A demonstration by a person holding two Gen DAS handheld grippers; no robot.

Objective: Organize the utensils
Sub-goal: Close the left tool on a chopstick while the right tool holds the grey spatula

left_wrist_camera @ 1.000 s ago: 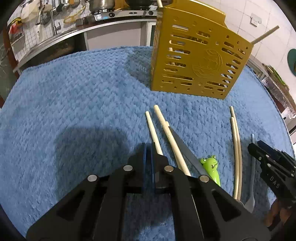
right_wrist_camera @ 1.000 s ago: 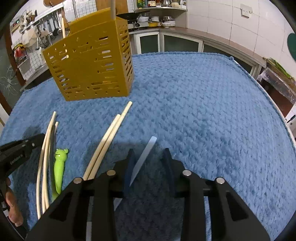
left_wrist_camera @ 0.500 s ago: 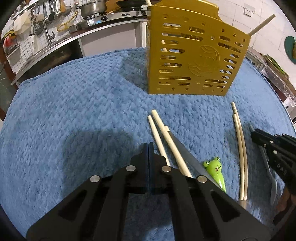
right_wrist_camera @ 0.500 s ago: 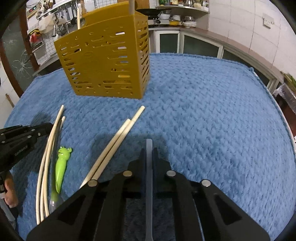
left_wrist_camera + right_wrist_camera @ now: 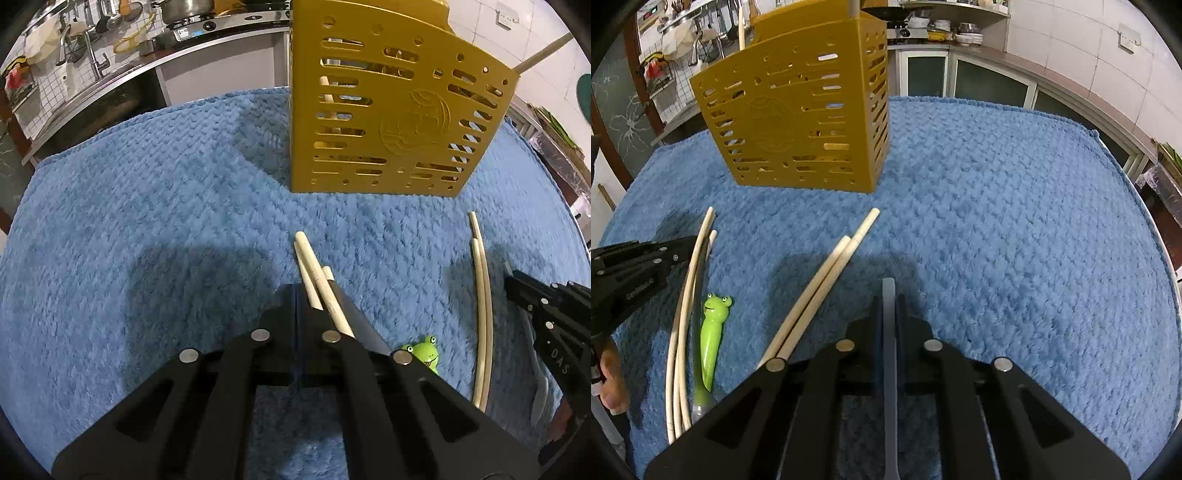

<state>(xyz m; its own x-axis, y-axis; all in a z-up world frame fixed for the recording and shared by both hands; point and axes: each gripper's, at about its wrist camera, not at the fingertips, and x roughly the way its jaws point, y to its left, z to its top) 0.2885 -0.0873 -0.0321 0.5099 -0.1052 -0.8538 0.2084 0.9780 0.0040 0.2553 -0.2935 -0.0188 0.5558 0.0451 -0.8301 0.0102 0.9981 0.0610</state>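
My right gripper (image 5: 888, 299) is shut on the pale grey handle (image 5: 888, 286) of a spoon-like utensil; its bowl (image 5: 539, 398) shows under that gripper (image 5: 511, 277) in the left wrist view. My left gripper (image 5: 297, 291) is shut with nothing between its fingers. A pair of cream chopsticks (image 5: 314, 273) and a dark blade (image 5: 354, 314) lie just right of its fingertips. Further right are a green frog-handled utensil (image 5: 424, 354) and a second chopstick pair (image 5: 482, 295). The yellow slotted holder (image 5: 388, 110) stands upright beyond them with sticks inside.
Everything rests on a blue textured towel (image 5: 997, 221) over the table. In the right wrist view, the left gripper (image 5: 692, 242) sits at the left edge, with a hand (image 5: 609, 380) below it. Kitchen counter, sink and cabinets lie behind the towel.
My right gripper's jaws closed on the grey handle, which lay slanted between them and now points straight ahead. The left gripper stayed shut. The holder looms larger in both views.
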